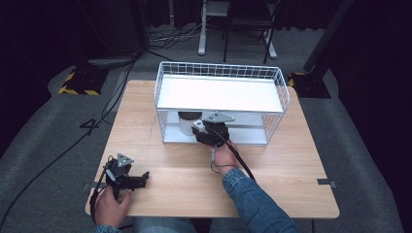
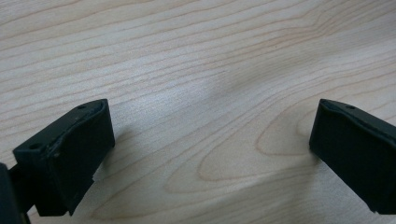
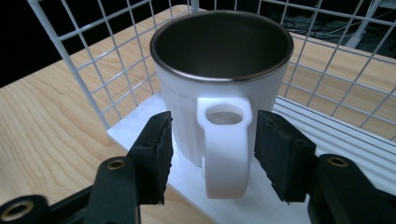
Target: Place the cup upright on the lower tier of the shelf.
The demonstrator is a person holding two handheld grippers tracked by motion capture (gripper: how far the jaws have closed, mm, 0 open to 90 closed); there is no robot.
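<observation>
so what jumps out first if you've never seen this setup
A white mug with a dark steel lining stands on the lower shelf of a white wire rack at the wooden table's far side. The right gripper straddles its handle, jaws open. The left gripper hovers open near the table's front-left.

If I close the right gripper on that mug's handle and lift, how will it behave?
The mug looks rigid, with a steel liner, so probably heavyish. Held only by the smooth handle between the right gripper's open jaws, it may pivot or slip. It stands upright on the rack's lower shelf; tipping seems unlikely.
</observation>
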